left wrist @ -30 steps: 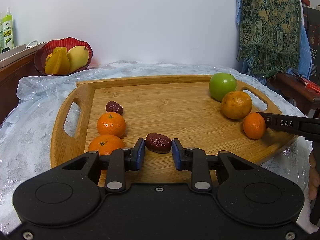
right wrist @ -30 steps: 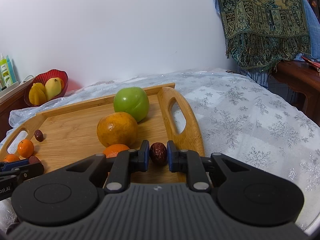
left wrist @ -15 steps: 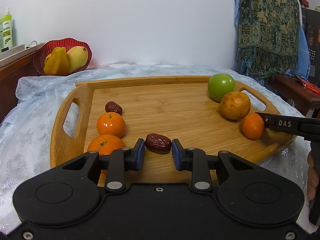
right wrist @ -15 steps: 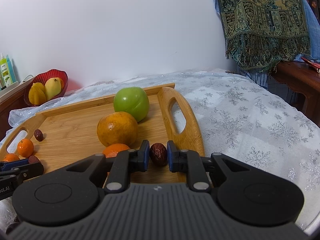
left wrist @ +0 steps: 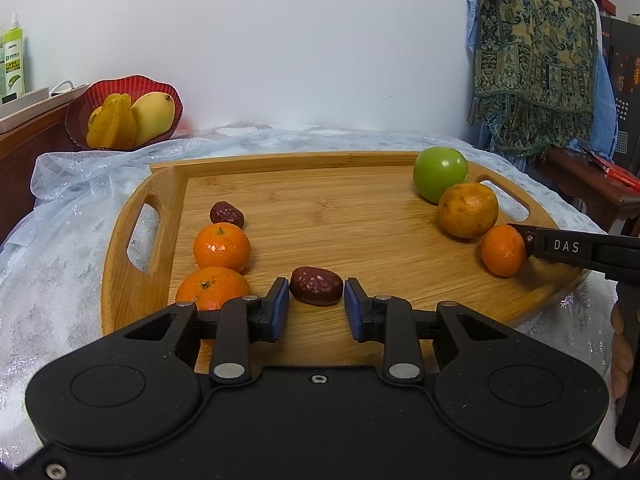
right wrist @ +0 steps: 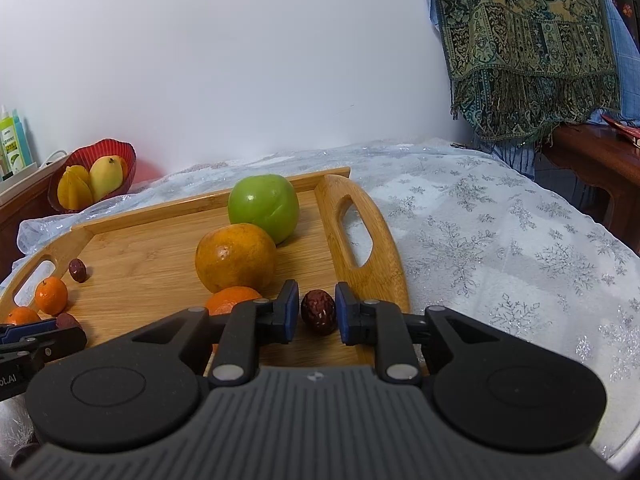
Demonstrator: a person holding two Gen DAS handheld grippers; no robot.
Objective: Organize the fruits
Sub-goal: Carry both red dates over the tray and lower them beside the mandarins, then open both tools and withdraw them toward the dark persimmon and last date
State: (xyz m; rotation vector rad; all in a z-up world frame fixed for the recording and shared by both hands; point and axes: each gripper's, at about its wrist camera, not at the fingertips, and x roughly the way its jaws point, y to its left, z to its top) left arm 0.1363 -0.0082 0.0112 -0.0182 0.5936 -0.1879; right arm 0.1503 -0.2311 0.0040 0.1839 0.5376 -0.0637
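On the wooden tray [left wrist: 360, 208] a dark red date [left wrist: 316, 286] lies between the pads of my left gripper [left wrist: 316, 304], which stands open with a thin gap on each side. Two mandarins [left wrist: 222, 246] [left wrist: 212, 288] and another date [left wrist: 227, 214] lie to its left. At the tray's right end my right gripper [right wrist: 317, 310] is opening. A second date [right wrist: 319, 312] sits between its pads, free of both. A small mandarin [right wrist: 232, 300], a large orange [right wrist: 236, 256] and a green apple [right wrist: 264, 206] line up just left of it.
A red bowl [left wrist: 120, 116] with yellow fruit stands beyond the tray's far left corner, on a wooden cabinet. A snowflake-patterned cloth [right wrist: 500, 248] covers the table. A patterned shawl [right wrist: 520, 40] hangs at the right, and a person's hand [left wrist: 622, 360] shows at the right edge.
The right gripper's pads, pressed on the date before, have parted and let it go. The left gripper and the other fruit have stayed put.
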